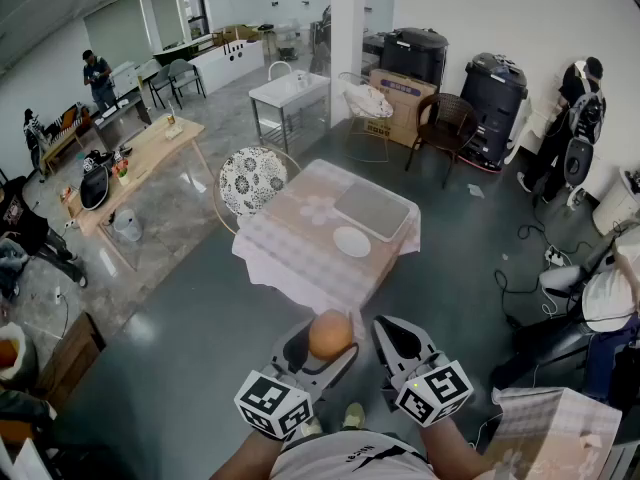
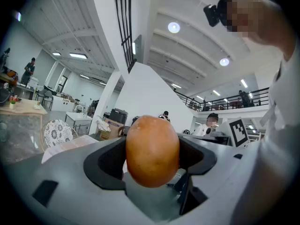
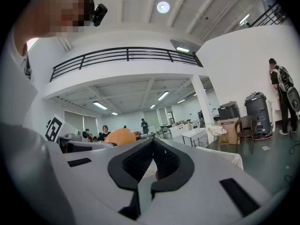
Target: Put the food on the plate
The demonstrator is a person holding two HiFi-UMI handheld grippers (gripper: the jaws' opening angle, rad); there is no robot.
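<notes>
1. The left gripper (image 2: 152,159) has its jaws spread wide and clamped on the food (image 2: 152,150), a smooth orange-brown oval lump. The dark pads press on both of its sides.
2. The right gripper (image 3: 153,146) has its jaws pinched together at the tips with nothing in them. It sits just beside the left one, and both are close in front of the person's body.
3. So the food is up in the air over the grey floor (image 1: 190,348), not on anything.
4. The plate (image 1: 352,241) is white and bare. It sits on the table (image 1: 290,263) with the checked cloth, well apart from the food.
5. Next to the plate there's a grey mat (image 1: 372,211), and a chair (image 1: 252,179) with a patterned seat stands at the table's far left side.
</notes>
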